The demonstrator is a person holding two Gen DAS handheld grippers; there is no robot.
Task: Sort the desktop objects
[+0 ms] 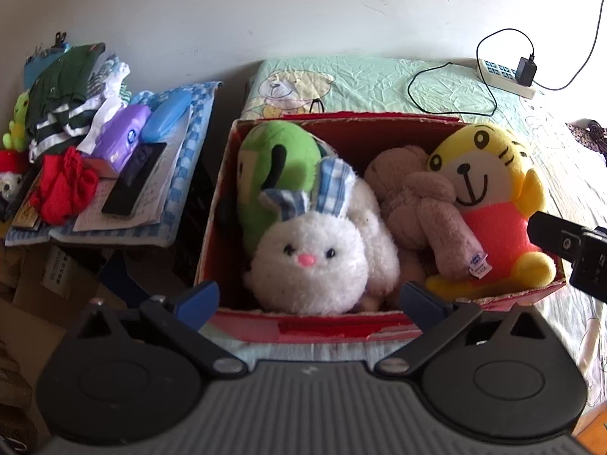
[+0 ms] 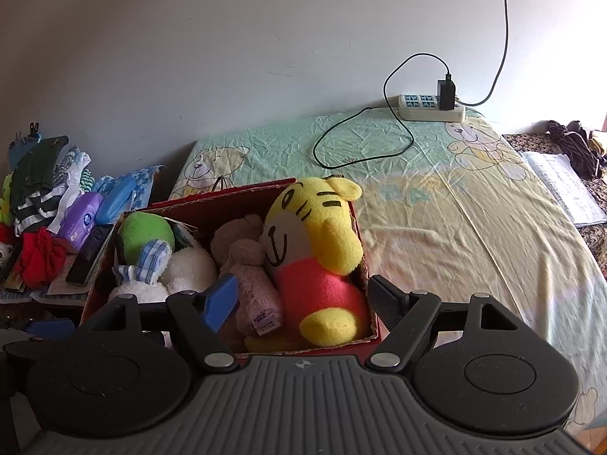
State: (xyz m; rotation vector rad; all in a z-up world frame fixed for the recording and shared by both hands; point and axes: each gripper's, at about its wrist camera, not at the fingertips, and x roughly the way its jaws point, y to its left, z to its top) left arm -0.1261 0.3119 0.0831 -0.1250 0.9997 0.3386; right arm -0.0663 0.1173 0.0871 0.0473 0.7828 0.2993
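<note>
Left tongs [image 1: 309,297] and right tongs [image 2: 301,299] are hovering wide open, gripping nothing, over the red box [image 1: 322,328] on the bed. Inside are lying the white rabbit plush [image 1: 315,265] and yellow tiger plush [image 2: 318,250]: light, soft, compressible; likely best pinched at head or body.

No wording before my jaws reads clearly: the tag [image 1: 477,262] on the beige plush toy [image 1: 421,204] carries print too small to decipher.

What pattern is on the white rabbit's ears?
Blue-and-white check on the white plush rabbit's ears, clearest in the left wrist view.
</note>
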